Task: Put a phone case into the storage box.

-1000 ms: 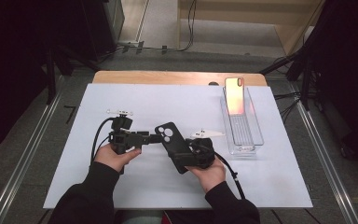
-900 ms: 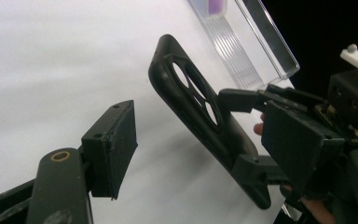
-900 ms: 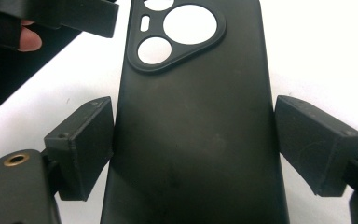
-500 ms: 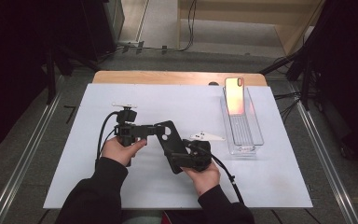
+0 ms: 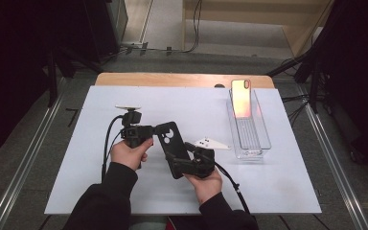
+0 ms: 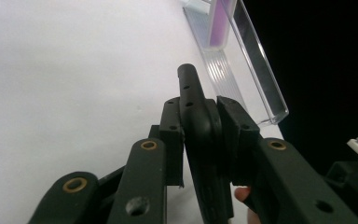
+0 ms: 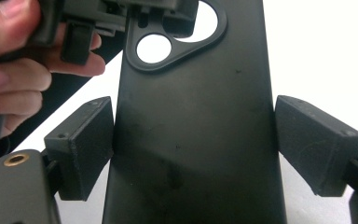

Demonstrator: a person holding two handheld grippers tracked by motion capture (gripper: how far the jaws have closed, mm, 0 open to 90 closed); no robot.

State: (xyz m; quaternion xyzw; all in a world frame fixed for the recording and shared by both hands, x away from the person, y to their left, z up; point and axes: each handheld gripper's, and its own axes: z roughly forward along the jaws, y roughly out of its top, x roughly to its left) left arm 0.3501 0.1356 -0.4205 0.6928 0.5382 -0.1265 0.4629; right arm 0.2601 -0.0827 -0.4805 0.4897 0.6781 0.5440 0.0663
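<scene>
Nearest me, my right gripper clamps the black phone case by its long edges, both pads pressed against its smooth matte back, above the white table. My left gripper has just been closing; its jaws now pinch the case's top end edgewise, near the rounded camera cutout. A second ago the left jaws stood wide, short of the case, which has since tilted toward them. Farther off, the clear ribbed plastic tray holds one glossy phone leaning upright at its far end.
</scene>
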